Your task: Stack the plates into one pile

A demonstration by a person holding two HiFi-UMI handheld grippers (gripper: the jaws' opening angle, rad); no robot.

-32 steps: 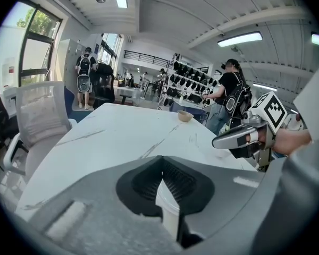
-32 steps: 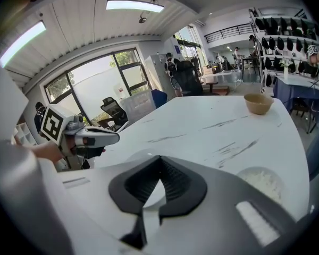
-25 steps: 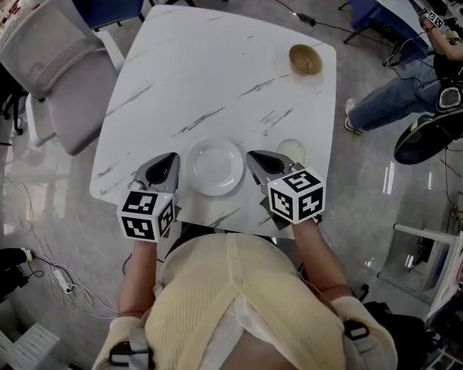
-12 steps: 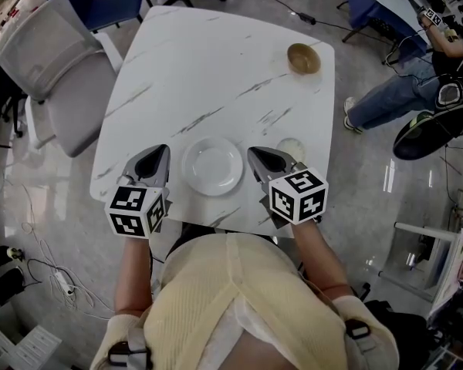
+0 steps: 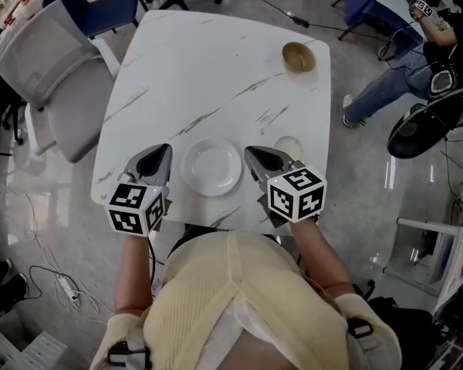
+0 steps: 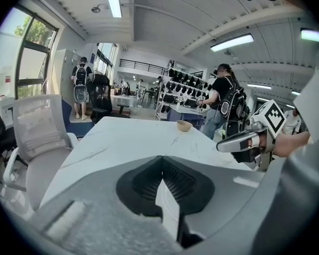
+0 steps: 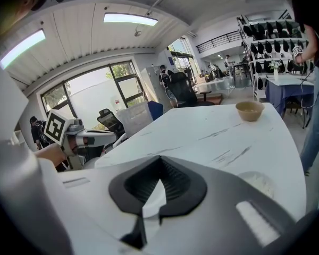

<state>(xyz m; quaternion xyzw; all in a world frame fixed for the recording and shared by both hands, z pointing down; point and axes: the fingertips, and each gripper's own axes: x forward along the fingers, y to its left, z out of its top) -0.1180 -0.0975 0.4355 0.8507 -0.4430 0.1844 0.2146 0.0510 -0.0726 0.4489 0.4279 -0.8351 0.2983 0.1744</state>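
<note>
A large white plate [image 5: 211,166] lies near the front edge of the white marble table [image 5: 208,75]. A smaller white plate [image 5: 292,147] lies to its right, partly behind my right gripper, and shows low on the right in the right gripper view [image 7: 258,183]. My left gripper [image 5: 163,152] hovers just left of the large plate, jaws shut and empty. My right gripper [image 5: 251,154] hovers just right of it, also shut and empty. Each gripper view shows closed jaws, left [image 6: 160,177] and right [image 7: 158,182], over the tabletop.
A brown bowl [image 5: 299,56] stands at the far right corner of the table. A grey chair [image 5: 50,75] is at the table's left. A seated person [image 5: 401,83] is beyond the right side. People and shelves fill the room behind.
The left gripper has shifted slightly outward to the left, away from the large plate. The right gripper and the plates have stayed put.
</note>
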